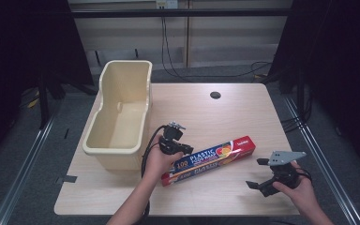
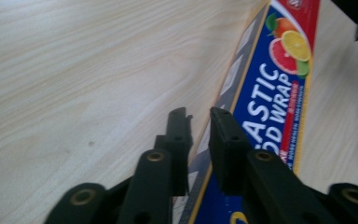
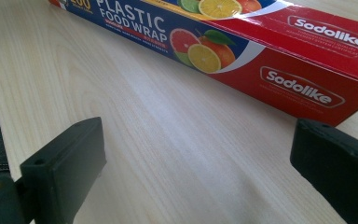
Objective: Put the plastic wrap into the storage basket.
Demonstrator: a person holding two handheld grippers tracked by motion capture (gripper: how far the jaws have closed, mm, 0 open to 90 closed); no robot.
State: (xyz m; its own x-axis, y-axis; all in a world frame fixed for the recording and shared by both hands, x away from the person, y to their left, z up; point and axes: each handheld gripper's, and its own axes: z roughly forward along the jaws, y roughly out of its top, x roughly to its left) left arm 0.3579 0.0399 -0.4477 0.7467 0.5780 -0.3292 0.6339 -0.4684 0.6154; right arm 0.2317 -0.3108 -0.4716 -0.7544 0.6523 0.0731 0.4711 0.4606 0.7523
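Your left hand-held gripper (image 2: 199, 116), jaws barely parted and holding nothing, hovers over the plastic food wrap box (image 1: 209, 159) lying mid-bench at five o'clock from the cream tub (image 1: 119, 112); closing now would pinch only its edge and skid it.

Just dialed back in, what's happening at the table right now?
A person holds tongs in each hand over a wooden table. The left tongs sit at the plastic food wrap box, jaws slightly parted above its edge, not gripping. The right tongs wait open nearby. A cream bin stands at the left.
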